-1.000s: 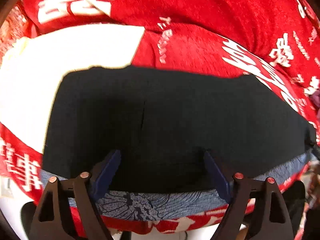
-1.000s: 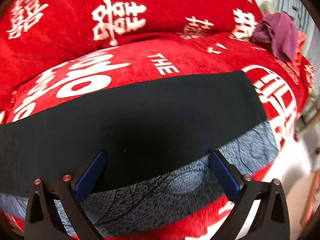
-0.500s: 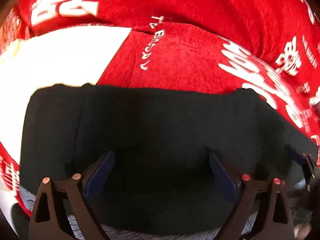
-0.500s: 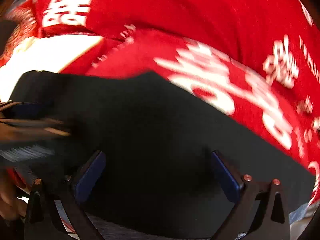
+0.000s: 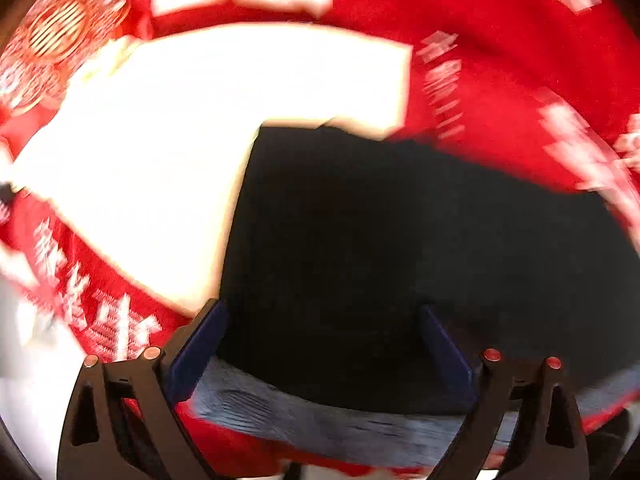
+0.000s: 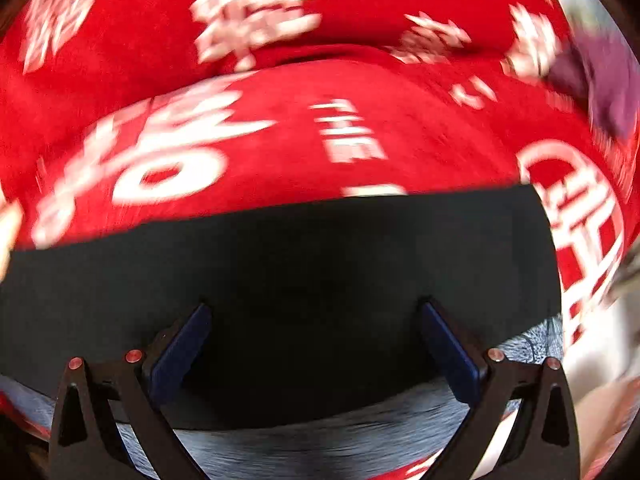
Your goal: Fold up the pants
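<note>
The black pants [image 5: 380, 240] lie flat as a wide band on a red blanket [image 5: 500, 60], over a grey patterned cloth [image 5: 320, 420]. In the right wrist view the pants [image 6: 280, 280] stretch across the frame, their right end near a white emblem. My left gripper [image 5: 320, 336] is open and empty, hovering over the pants' left end. My right gripper [image 6: 316, 336] is open and empty over the pants' near edge. Both views are blurred by motion.
A white patch [image 5: 180, 160] of the blanket lies left of the pants. The red blanket with white lettering [image 6: 348, 132] rises behind. A purple garment [image 6: 600, 92] lies at the far right. The grey cloth [image 6: 320, 440] pokes out along the near edge.
Both grippers have swung apart again: the left back toward the pants' left end, the right back toward the right end. The pants lie flat as before. Both jaws stay open.
</note>
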`<state>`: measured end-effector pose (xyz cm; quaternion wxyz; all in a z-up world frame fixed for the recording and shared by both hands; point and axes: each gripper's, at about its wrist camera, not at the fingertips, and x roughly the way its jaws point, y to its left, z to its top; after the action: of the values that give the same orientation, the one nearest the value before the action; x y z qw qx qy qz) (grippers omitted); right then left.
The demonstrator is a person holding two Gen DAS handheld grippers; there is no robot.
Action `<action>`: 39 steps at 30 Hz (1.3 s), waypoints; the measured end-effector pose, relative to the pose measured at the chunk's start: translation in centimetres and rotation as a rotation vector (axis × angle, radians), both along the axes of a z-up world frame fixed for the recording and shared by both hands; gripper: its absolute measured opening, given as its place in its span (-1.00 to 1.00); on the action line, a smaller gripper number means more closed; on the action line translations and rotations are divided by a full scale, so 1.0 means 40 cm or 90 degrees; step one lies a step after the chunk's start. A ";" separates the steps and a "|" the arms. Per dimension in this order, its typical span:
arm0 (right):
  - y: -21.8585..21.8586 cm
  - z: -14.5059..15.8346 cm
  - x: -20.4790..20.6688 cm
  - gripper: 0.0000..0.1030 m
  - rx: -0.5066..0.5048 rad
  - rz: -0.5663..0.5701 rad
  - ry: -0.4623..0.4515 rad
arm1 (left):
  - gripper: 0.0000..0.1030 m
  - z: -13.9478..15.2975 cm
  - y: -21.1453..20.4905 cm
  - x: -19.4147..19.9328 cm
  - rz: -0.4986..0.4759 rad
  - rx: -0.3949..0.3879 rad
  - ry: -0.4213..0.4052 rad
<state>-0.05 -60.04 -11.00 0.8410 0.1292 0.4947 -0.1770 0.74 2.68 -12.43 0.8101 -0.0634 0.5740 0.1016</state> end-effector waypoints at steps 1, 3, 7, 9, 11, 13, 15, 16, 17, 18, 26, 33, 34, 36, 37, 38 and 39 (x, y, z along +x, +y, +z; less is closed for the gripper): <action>-0.019 -0.001 -0.004 1.00 0.004 -0.003 -0.002 | 1.00 -0.002 0.007 -0.001 0.010 -0.014 -0.001; -0.029 0.006 -0.011 1.00 0.009 -0.003 -0.002 | 1.00 0.020 -0.002 -0.003 0.024 -0.003 0.003; -0.056 0.098 -0.131 1.00 -0.005 -0.065 -0.094 | 1.00 0.107 -0.120 -0.009 -0.028 -0.007 -0.051; -0.071 0.102 -0.191 1.00 0.007 -0.102 -0.108 | 1.00 0.147 -0.253 -0.008 -0.103 -0.027 -0.073; -0.091 0.069 -0.261 1.00 0.034 -0.136 -0.101 | 1.00 0.167 -0.395 -0.011 -0.187 -0.034 -0.082; -0.111 0.028 -0.312 1.00 0.039 -0.156 -0.076 | 1.00 0.170 -0.555 -0.020 -0.289 -0.053 -0.074; -0.130 0.003 -0.354 1.00 0.047 -0.170 -0.072 | 1.00 0.158 -0.744 -0.035 -0.394 -0.049 -0.060; -0.152 -0.009 -0.374 1.00 0.062 -0.176 -0.082 | 1.00 0.155 -0.804 -0.041 -0.423 -0.048 -0.057; -0.163 -0.021 -0.396 1.00 0.092 -0.176 -0.105 | 1.00 0.144 -0.882 -0.041 -0.460 -0.049 -0.049; -0.170 -0.031 -0.412 1.00 0.116 -0.170 -0.118 | 1.00 0.134 -0.940 -0.039 -0.481 -0.043 -0.042; -0.187 -0.080 -0.409 0.88 0.170 -0.118 -0.193 | 1.00 0.044 -1.125 0.008 -0.454 -0.031 0.020; -0.211 -0.079 -0.376 0.62 0.168 -0.093 -0.248 | 1.00 0.026 -1.153 0.017 -0.410 0.002 -0.001; -0.211 -0.073 -0.373 0.55 0.177 -0.084 -0.262 | 1.00 0.024 -1.156 0.020 -0.400 0.005 -0.003; -0.208 -0.068 -0.361 0.54 0.190 -0.067 -0.275 | 1.00 0.020 -1.165 0.021 -0.384 0.010 -0.006; -0.203 -0.068 -0.347 0.54 0.182 -0.059 -0.275 | 1.00 0.021 -1.164 0.019 -0.379 0.011 -0.007; -0.200 -0.064 -0.336 0.54 0.174 -0.054 -0.277 | 1.00 0.015 -1.163 0.026 -0.376 0.010 -0.006; -0.201 -0.061 -0.330 0.54 0.178 -0.051 -0.281 | 1.00 0.017 -1.158 0.022 -0.375 0.008 -0.006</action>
<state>-13.27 -68.06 -13.43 0.8948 0.2989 0.3136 -0.1079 1.63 -43.66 -11.75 0.8076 0.1109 0.5634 -0.1347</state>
